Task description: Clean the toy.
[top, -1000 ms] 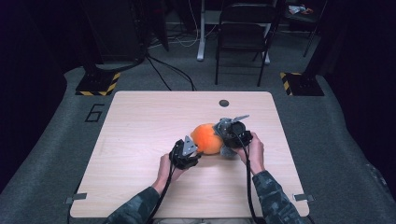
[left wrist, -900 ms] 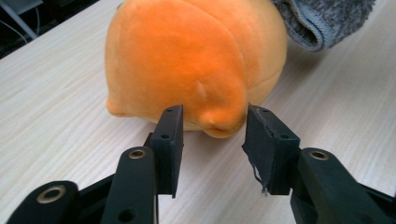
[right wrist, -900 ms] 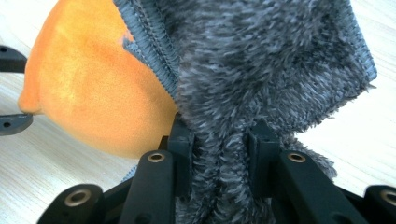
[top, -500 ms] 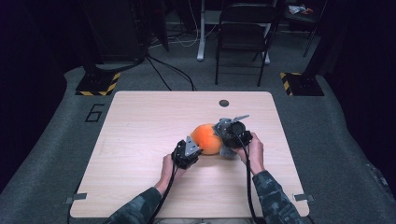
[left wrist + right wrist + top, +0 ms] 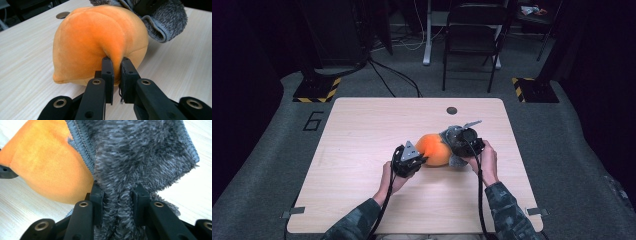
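Observation:
An orange plush toy (image 5: 433,150) lies mid-table, its far end wrapped in grey fuzzy fabric (image 5: 451,135). My left gripper (image 5: 419,159) is at its near left side. In the left gripper view the left gripper (image 5: 116,61) has just been closing and is now shut on a pinched fold of the orange plush (image 5: 95,37), with the grey fabric (image 5: 165,22) behind. My right gripper (image 5: 462,144) holds the toy's right end. In the right gripper view the right gripper (image 5: 117,190) is shut on a bunch of grey fabric (image 5: 140,152), beside the orange plush (image 5: 50,162).
The wooden table (image 5: 362,130) has a round cable hole (image 5: 452,110) near its far edge. Beyond it stand a dark chair (image 5: 472,30) and two stands with yellow-black striped bases (image 5: 317,91), (image 5: 532,90). Cables lie on the grey floor.
The left gripper's jaws have drawn together on the orange plush. Both hands and the toy stay where they were.

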The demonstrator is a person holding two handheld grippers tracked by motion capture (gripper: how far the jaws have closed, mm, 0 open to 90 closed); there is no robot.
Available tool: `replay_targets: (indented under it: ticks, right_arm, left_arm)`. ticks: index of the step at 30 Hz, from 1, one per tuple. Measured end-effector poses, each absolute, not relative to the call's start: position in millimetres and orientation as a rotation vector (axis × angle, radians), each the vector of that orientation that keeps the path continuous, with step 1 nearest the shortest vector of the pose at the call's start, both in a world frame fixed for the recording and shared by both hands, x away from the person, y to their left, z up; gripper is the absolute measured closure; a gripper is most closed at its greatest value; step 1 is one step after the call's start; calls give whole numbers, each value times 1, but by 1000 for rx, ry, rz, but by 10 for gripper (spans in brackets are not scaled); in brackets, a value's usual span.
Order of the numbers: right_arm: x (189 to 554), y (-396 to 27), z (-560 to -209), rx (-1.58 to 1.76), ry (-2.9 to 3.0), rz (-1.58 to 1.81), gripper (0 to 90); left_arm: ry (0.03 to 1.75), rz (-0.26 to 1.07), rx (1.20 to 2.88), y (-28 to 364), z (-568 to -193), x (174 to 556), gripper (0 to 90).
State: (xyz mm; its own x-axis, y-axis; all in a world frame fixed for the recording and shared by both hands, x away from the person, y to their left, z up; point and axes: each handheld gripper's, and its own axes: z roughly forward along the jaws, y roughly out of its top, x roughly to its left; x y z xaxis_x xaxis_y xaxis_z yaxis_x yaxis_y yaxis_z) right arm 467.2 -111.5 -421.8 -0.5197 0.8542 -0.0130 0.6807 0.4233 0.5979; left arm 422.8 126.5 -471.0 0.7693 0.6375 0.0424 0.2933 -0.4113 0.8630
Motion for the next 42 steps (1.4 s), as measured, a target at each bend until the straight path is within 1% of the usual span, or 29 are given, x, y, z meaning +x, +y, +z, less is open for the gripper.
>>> replay_targets:
  ticks: [6,11,17,22,32,42]
  right_arm:
    - [463,-108,-413,1305,2328,830,681]
    - [450,-90,-402,1216,2339,925,681]
    - [440,-74,-398,1154,2344,990,681]
    - [445,-73,-408,1169,2337,932,682]
    - [461,-96,-421,1270,2334,866,682]
    - [479,-116,-452,1406,2342,739,682]
  left_arm:
    - [700,441,2011,127,-473,424,828]
    - [678,447,2012,121,-472,420,828]
    - [672,440,2006,121,-470,419,829]
    - [694,427,2004,124,-473,423,829]
    - [733,419,1996,130,-475,427,829]
    - [751,422,1986,134,-477,430,829]
